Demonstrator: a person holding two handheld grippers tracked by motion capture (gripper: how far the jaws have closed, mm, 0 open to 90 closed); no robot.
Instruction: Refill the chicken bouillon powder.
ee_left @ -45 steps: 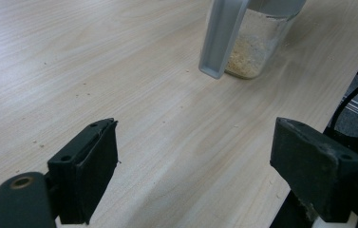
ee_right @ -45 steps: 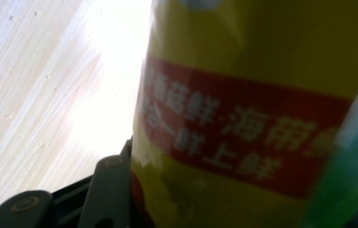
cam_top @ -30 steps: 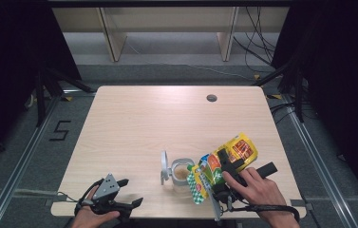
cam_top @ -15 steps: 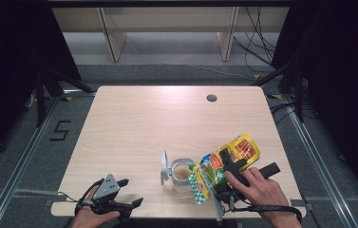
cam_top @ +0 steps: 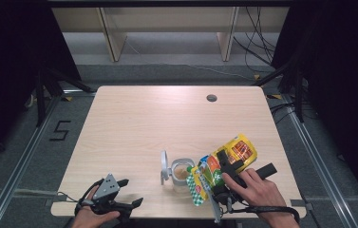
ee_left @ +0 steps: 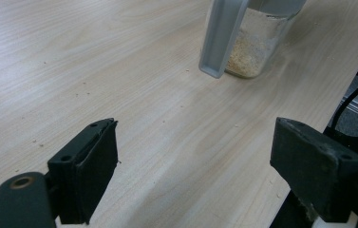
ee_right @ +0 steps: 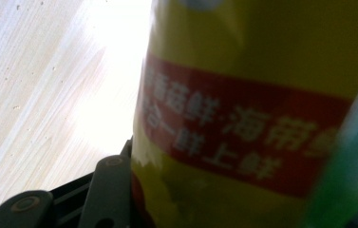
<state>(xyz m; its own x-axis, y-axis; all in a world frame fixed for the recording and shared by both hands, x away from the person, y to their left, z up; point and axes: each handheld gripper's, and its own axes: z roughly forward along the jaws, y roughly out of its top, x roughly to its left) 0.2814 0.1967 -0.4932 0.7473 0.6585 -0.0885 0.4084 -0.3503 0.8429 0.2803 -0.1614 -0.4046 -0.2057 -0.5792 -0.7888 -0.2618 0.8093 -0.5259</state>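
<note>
While the right gripper (cam_top: 216, 178) clamped a glossy yellow pouch (cam_top: 237, 151), its crinkled mouth tilted over the clear glass jar (cam_top: 182, 174). Well left of that jar, the left gripper (cam_top: 128, 197) rested with jaws wide and empty on pale wood-grain table (cam_top: 143, 123).

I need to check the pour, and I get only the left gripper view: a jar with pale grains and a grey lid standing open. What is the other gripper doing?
Observer: The right gripper is shut on a yellow bag, tilted beside the jar.
Operator: Where is the bag's low end?
Observer: On the high view it hangs beside the jar's right rim; I cannot tell whether it is over the mouth.
Operator: Any print?
Observer: The right gripper view shows a red band with pale characters.
</note>
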